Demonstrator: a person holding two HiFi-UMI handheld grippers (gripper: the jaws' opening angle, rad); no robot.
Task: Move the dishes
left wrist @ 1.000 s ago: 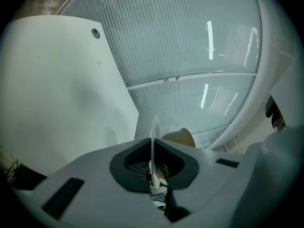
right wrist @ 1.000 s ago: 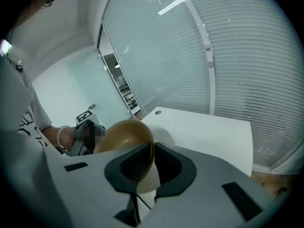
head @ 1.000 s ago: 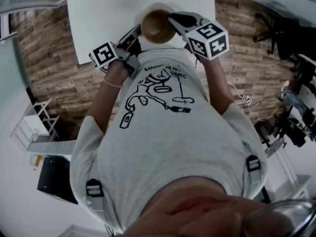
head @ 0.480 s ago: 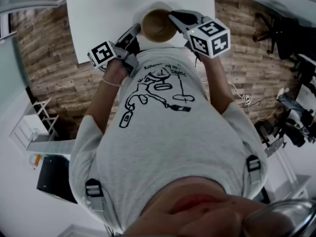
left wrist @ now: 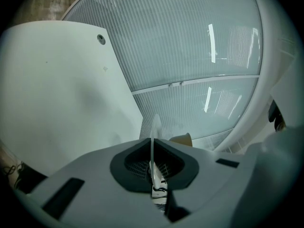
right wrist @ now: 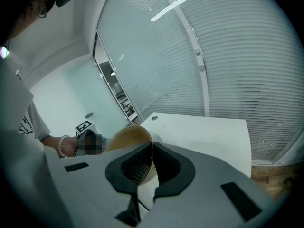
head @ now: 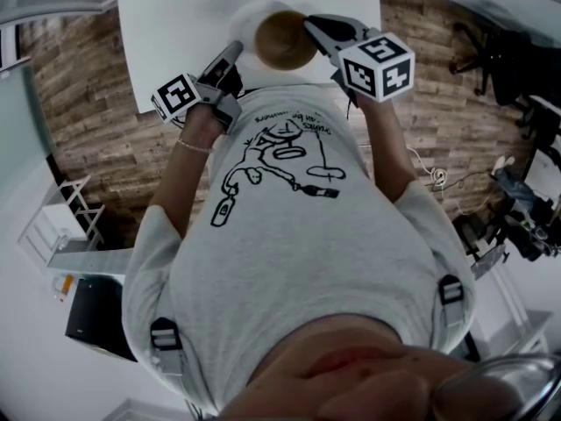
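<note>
A brown bowl (head: 285,40) hangs over the near edge of the white table (head: 175,24). My right gripper (head: 308,26) is shut on its rim. In the right gripper view the bowl (right wrist: 127,137) stands tilted, its thin wall pinched between the right gripper's (right wrist: 152,152) jaws. My left gripper (head: 235,53) is shut on a white plate (head: 248,17), pale against the table and just left of the bowl. The left gripper view shows the plate (left wrist: 155,132) edge-on, a thin white blade in the left gripper (left wrist: 153,150), with the bowl (left wrist: 183,139) peeking out behind it.
The table (left wrist: 57,89) has a round cable hole (left wrist: 100,39) near its far edge. A ribbed glass wall (right wrist: 228,56) stands beyond the table. Wood-look floor (head: 79,86) lies on both sides, with chairs and cables (head: 517,200) at the right.
The bowl has tipped and shifted slightly up and right, so less of its inside shows. The plate and left gripper have edged up with it.
</note>
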